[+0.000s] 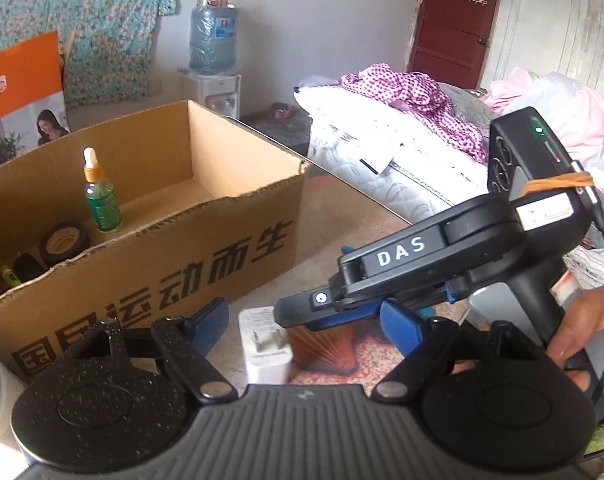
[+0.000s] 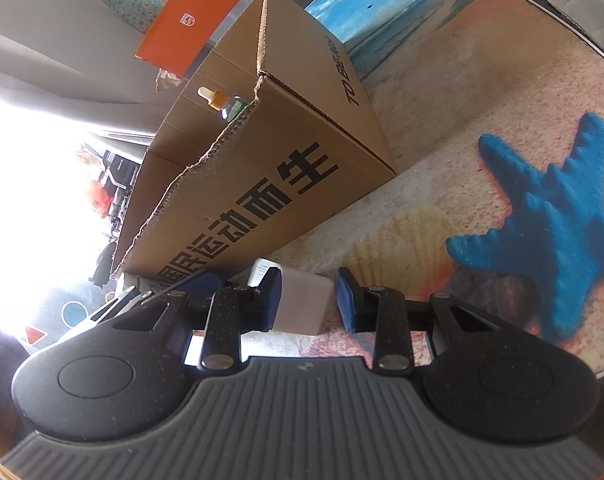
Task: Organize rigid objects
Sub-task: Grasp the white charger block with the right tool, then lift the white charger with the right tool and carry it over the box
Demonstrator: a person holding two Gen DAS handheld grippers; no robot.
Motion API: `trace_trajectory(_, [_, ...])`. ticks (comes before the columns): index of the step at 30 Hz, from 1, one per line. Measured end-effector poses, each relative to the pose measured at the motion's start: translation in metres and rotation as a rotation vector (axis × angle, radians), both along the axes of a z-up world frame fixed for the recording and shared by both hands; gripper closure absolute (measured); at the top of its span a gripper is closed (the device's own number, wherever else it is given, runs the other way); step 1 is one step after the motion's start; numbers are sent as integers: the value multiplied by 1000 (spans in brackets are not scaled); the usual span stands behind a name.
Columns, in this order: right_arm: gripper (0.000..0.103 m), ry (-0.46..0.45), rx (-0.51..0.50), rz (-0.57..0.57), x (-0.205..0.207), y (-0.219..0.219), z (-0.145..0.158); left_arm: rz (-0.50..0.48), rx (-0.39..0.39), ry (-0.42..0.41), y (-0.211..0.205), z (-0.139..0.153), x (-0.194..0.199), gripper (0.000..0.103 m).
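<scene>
A white plug charger (image 1: 262,356) lies on the beach-print table just in front of the open cardboard box (image 1: 206,248). In the right wrist view the charger (image 2: 304,304) sits between the blue pads of my right gripper (image 2: 310,298), which is shut on it. That gripper's black body marked DAS (image 1: 402,248) reaches in from the right, held by a hand (image 1: 582,320). My left gripper (image 1: 306,320) is open wide, and its fingers (image 1: 210,320) straddle the charger and the right gripper's tip without touching them. In the box stand a green dropper bottle (image 1: 101,200) and a black tape roll (image 1: 64,240).
An orange carton (image 1: 18,80) stands behind the box. A bed piled with clothes (image 1: 414,92) runs along the table's far right edge. A water dispenser (image 1: 214,40) is by the far wall. A blue starfish print (image 2: 550,232) marks bare table to the right of the box.
</scene>
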State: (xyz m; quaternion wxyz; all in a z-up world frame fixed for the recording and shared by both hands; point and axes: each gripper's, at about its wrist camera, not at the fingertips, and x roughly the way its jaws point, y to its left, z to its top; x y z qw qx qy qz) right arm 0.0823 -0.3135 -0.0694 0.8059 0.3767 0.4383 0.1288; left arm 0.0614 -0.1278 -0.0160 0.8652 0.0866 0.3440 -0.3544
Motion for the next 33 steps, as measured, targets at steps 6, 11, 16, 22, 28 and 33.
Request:
trace_trajectory(6, [72,-3,0,4,3,3,2,36,45,33,-1,-12,13,19])
trace_trajectory(11, [70,18,10,-19,7,3,-2,38,71,82,-7,-28,22,35])
trace_trajectory(16, [68,25,21,-16,11,6,-5,49,86,126,-11,-39,30,46])
trace_trajectory(22, [67,36,22,-2,13,11,-5,76,123,135,-12,-46,34,68])
trace_trajectory(28, [66,33,18,8,14,16,-5,82,132,128,-10,-44,31,75])
trace_trajectory(33, [66,25,-8,14,10,21,1,93,108,144,-4,-40,30,75])
